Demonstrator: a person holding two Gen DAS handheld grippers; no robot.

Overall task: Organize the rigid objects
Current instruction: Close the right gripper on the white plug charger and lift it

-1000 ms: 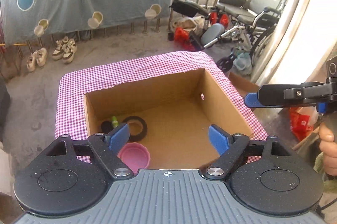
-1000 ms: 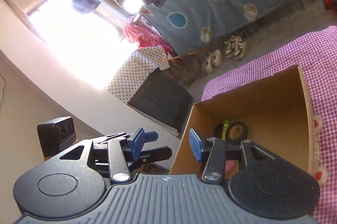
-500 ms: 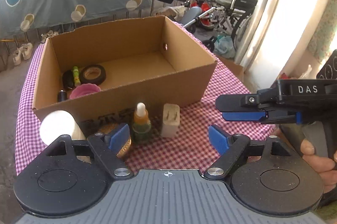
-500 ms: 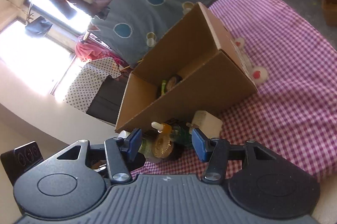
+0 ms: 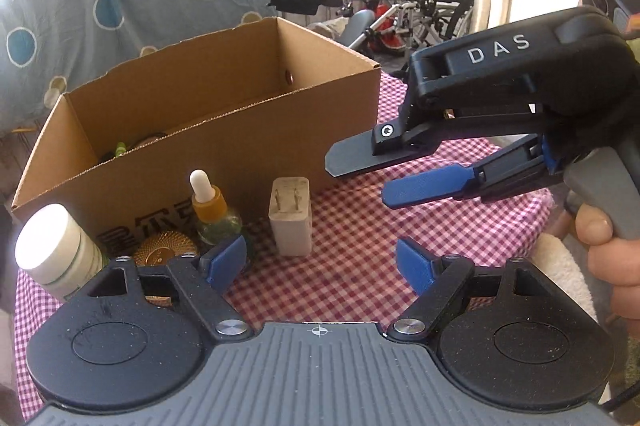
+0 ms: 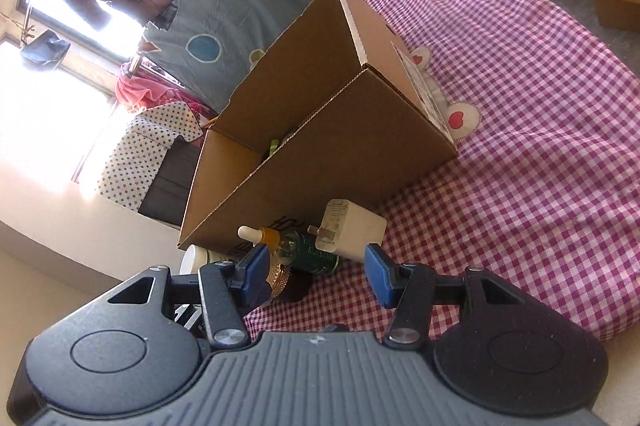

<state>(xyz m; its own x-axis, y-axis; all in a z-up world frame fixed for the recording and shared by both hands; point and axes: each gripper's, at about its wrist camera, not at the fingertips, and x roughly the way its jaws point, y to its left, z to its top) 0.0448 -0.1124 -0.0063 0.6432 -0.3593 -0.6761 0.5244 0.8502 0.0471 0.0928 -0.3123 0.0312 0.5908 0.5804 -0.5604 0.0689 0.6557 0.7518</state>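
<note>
Standing in a row on the pink checked tablecloth [image 5: 360, 266], just before the near wall of the open cardboard box [image 5: 224, 130], from left: white-lidded jar [image 5: 52, 254]; gold ribbed lid [image 5: 166, 250], low and partly hidden behind the near finger; dropper bottle [image 5: 214, 210] of amber liquid, upright; white plug adapter [image 5: 291, 216], upright, prongs facing the camera. Left gripper [image 5: 320, 262]: blue pads spread wide, nothing between them, adapter just ahead. Right gripper [image 6: 314, 266], seen at right in the left view, gripped by a hand [image 5: 608, 250]: jaws partly apart and recently widened a little, empty, aimed at bottle and adapter from the side. Inside the box: a green item, otherwise indistinct.
</note>
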